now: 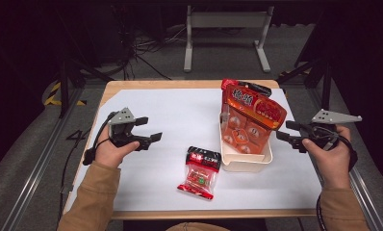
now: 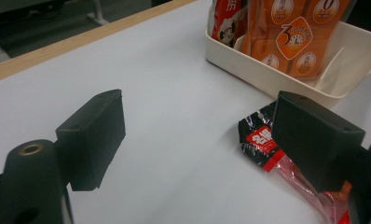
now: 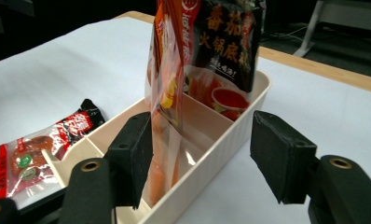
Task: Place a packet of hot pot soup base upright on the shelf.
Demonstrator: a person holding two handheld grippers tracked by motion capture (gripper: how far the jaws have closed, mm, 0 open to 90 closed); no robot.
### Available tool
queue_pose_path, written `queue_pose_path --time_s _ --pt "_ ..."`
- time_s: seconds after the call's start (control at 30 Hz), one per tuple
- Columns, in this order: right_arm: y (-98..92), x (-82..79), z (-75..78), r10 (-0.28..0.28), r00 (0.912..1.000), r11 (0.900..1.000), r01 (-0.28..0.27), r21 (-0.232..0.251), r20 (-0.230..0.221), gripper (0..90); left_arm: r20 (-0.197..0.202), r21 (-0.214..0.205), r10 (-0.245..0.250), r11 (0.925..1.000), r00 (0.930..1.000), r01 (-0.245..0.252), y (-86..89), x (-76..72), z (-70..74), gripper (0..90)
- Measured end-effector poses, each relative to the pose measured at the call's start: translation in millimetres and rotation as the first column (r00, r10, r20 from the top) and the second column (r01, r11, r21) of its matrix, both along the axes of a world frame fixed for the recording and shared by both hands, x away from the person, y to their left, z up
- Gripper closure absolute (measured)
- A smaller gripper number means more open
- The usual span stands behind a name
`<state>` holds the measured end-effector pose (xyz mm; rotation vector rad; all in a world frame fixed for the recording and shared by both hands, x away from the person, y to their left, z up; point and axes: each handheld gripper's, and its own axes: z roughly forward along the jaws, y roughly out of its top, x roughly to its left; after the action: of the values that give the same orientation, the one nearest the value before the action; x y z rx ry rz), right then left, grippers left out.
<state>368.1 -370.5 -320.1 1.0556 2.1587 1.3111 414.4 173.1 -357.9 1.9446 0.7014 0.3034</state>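
A white divided tray (image 1: 245, 162) stands right of the table's middle. An orange snack bag (image 1: 251, 118) stands upright in it, with a dark red pouch (image 1: 237, 86) behind. A small red and black packet (image 1: 200, 172) lies flat on the white sheet, left of the tray. My right gripper (image 1: 287, 131) is open just right of the tray, pointing at it, with nothing between its pads. In the right gripper view the bag's edge (image 3: 167, 70), the pouch (image 3: 225, 42) and the tray wall (image 3: 221, 140) are close ahead. My left gripper (image 1: 148, 129) is open and empty at the left; its view shows the packet (image 2: 263, 140) behind the right jaw.
The white sheet (image 1: 180, 115) covers most of a wooden table (image 1: 189, 84). Metal rails run along both sides of the table, and a grey stand (image 1: 225, 33) and cables lie on the floor beyond the far edge.
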Motion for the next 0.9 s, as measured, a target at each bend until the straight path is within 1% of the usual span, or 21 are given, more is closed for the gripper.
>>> queue_pose_path --time_s 0.07,0.1,0.27,0.3,0.37,0.5,0.53,0.57,0.63,0.67,0.73,0.87,0.9 --pt "-3.1 -2.2 1.2 -0.011 0.9999 0.9999 0.011 -0.002 0.009 38.9 0.001 0.002 -0.01 1.0 1.0 0.01 -2.5 0.9 -0.5 18.2" --pt "-4.8 -2.6 1.1 -0.019 0.9997 0.9998 0.019 -0.003 0.014 38.5 -0.004 -0.004 -0.014 0.9999 0.9999 0.014 -4.9 0.8 -1.2 18.2" --pt "-11.2 -3.5 -2.3 -0.033 0.9994 0.9994 0.033 -0.002 0.009 39.7 -0.008 0.004 -0.036 0.9993 0.9993 0.036 -13.1 1.6 -2.7 18.1" --pt "-11.6 -3.6 -3.7 -0.044 0.999 0.9988 0.044 -0.021 0.009 39.8 -0.006 0.006 -0.037 0.9993 0.9993 0.037 -15.2 2.0 -3.4 18.1" --pt "-12.3 -3.2 -5.0 -0.049 0.9988 0.9984 0.049 -0.027 0.01 39.9 -0.018 0.007 -0.046 0.9989 0.9988 0.046 -21.1 2.5 -5.6 18.1" --pt "-14.8 -0.3 -9.3 -0.058 0.9981 0.9965 0.059 -0.059 0.019 39.8 -0.021 0.011 -0.054 0.9985 0.9983 0.054 -26.7 3.9 -8.3 18.2" --pt "-14.8 -0.3 -9.3 -0.058 0.9981 0.9965 0.059 -0.059 0.019 39.8 -0.024 0.014 -0.058 0.9982 0.998 0.059 -29.6 4.6 -9.9 18.2" --pt "-16.2 0.7 -11.3 -0.056 0.9982 0.9964 0.058 -0.063 0.021 39.7 -0.028 0.008 -0.062 0.998 0.9977 0.062 -32.2 5.3 -11.6 18.1" --pt "-18.0 2.4 -14.2 -0.056 0.9981 0.9964 0.058 -0.062 0.027 39.0 -0.023 0.015 -0.062 0.9979 0.9978 0.062 -34.9 6.7 -13.5 17.9" --pt "-18.6 3.1 -15.2 -0.057 0.998 0.9965 0.058 -0.06 0.028 38.8 -0.035 0.011 -0.067 0.9976 0.9971 0.068 -37.5 7.0 -15.1 17.9" --pt "-19.6 4.6 -17.4 -0.057 0.9979 0.9968 0.059 -0.054 0.03 38.1 -0.038 0.015 -0.076 0.997 0.9964 0.076 -40.5 7.9 -16.8 17.9" --pt "-21.0 8.0 -22.8 -0.07 0.9973 0.9965 0.071 -0.044 0.022 36.4 -0.051 0.01 -0.088 0.996 0.9948 0.089 -47.7 10.0 -20.6 17.7" --pt "-21.0 8.7 -23.7 -0.071 0.9973 0.9967 0.072 -0.039 0.02 36.1 -0.047 0.011 -0.089 0.9959 0.9949 0.09 -48.8 10.9 -21.4 17.7"
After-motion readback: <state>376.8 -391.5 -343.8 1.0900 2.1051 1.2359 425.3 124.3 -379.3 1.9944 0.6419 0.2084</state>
